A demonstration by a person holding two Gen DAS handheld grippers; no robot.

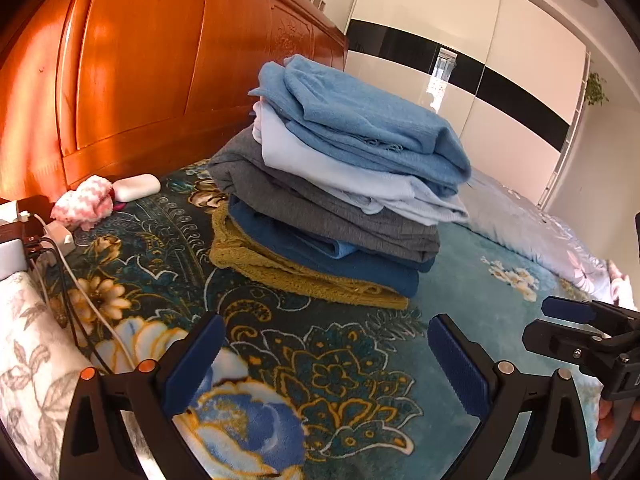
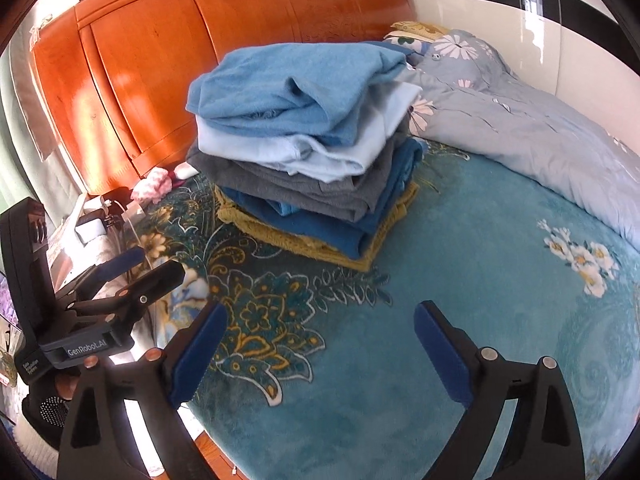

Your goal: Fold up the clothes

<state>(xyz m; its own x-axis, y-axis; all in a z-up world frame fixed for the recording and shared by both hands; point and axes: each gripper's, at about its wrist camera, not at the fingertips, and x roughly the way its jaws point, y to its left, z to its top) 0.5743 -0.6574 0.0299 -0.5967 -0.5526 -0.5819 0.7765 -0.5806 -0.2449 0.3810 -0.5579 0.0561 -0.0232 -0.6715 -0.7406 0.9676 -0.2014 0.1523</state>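
Observation:
A stack of folded clothes (image 1: 340, 184) sits on the teal floral blanket (image 1: 320, 360), close to the headboard. Its top piece is a blue fleece (image 2: 296, 92). Below it lie a pale blue piece, a grey one, a dark blue one and a mustard one (image 2: 320, 244) at the bottom. My left gripper (image 1: 326, 324) hovers over the blanket in front of the stack, open and empty. My right gripper (image 2: 322, 312) is also open and empty, short of the stack. Each shows in the other's view: right gripper (image 1: 548, 322), left gripper (image 2: 158, 264).
An orange wooden headboard (image 1: 160, 80) rises behind the stack. A pale floral quilt (image 2: 520, 128) lies bunched to the right. A pink-and-white cloth (image 1: 86, 200), a white case (image 1: 138, 187), and a power strip with cables (image 1: 44, 248) sit at the bed's left edge.

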